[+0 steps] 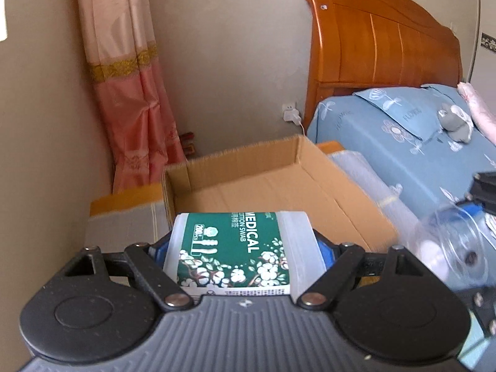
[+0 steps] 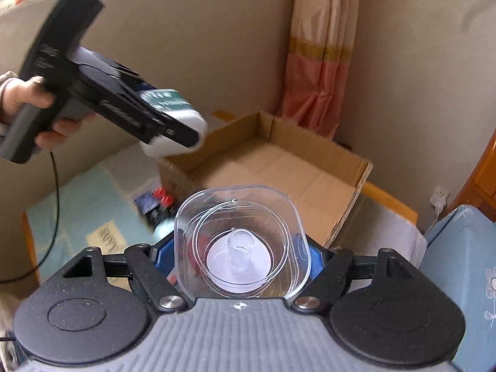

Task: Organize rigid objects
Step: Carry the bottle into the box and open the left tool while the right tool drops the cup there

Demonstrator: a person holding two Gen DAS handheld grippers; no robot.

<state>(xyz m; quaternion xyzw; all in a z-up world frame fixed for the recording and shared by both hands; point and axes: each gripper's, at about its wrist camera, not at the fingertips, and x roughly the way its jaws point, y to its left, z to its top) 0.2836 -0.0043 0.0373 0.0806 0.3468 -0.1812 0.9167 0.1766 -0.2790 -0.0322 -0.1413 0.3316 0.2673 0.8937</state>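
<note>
Grippers (image 1: 240,248) (image 2: 238,254) clamp swab box (image 1: 238,248) and clear container (image 2: 238,238) before carton rim (image 1: 229,155).

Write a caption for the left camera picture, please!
Left gripper carries a cotton swab box toward the open cardboard box beside the bed.

beige wall (image 1: 229,46) | pink curtain (image 1: 124,71) | wooden headboard (image 1: 381,43) | blue floral bedsheet (image 1: 387,142)

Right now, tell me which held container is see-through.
The clear plastic container in the right gripper; the left gripper holds an opaque green-labelled cotton swab box.
</note>
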